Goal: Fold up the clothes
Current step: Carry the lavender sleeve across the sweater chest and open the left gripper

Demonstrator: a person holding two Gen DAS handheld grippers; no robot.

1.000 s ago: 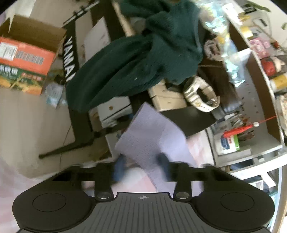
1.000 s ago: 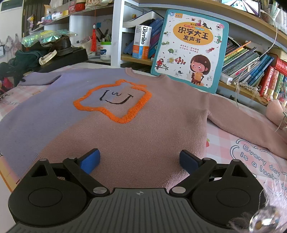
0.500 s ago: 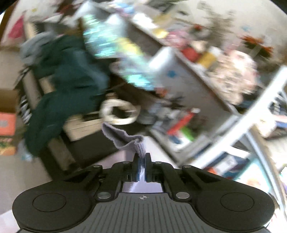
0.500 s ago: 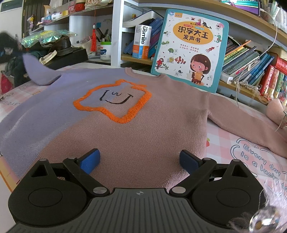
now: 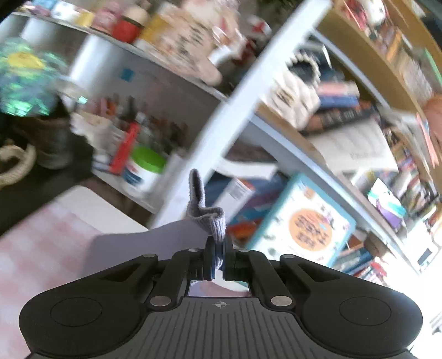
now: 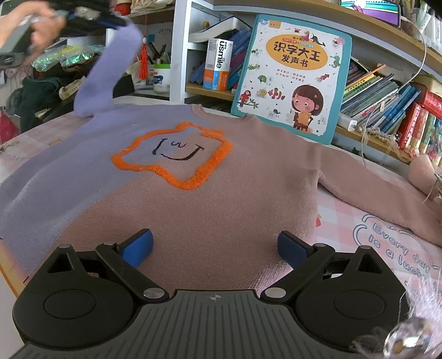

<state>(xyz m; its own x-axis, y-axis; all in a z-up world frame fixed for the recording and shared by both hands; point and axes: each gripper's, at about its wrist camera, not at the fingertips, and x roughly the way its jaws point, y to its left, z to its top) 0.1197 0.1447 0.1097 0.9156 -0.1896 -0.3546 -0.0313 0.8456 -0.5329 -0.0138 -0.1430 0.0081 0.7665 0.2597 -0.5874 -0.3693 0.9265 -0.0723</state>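
- Left gripper is clamped tight on the purple sleeve cuff, pads pressed together with the knit bunched up and poking out past the tips. From the right wrist view you can see the hand up at far left holding that gripper, and the purple sleeve hanging from it down to the sweater's shoulder.
- Right gripper is spread wide, holding nothing. Its blue pads sit low over the near hem of the sweater; can't tell if they actually touch the fabric.
- The sweater lies flat, front up, on a pink checked sheet. Left part is purple, the rest is dusty pink, with an orange fuzzy outline and a little smiley in the middle. The pink sleeve stretches flat off to the right.
- Stuff right behind it: a teal kids' book stands upright, leaning on the shelf just past the collar, so the far edge is pretty cramped.
- The bookshelf to the right is packed with books, some upright and some lying slanted. A white and orange box stands on the shelf left of the kids' book.
- Far left there's a white tub with a green lid, a red tassel hanging near it, and a dark green garment piled up.
- Left wrist view is pretty motion-blurred, the shelves are mostly smears.
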